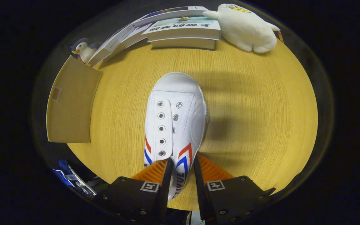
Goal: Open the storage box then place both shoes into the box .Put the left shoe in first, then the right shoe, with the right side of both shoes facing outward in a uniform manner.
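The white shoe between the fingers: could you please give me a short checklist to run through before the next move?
1. Gripper closed on the white shoe at its heel side wall: ok.
2. Toe points away from the fingers, shoe hanging straight: ok.
3. Left or right shoe: cannot tell.
4. Brown box panel beside the shoe, box open: cannot tell.
5. Books and white plush toy well beyond the toe: ok.
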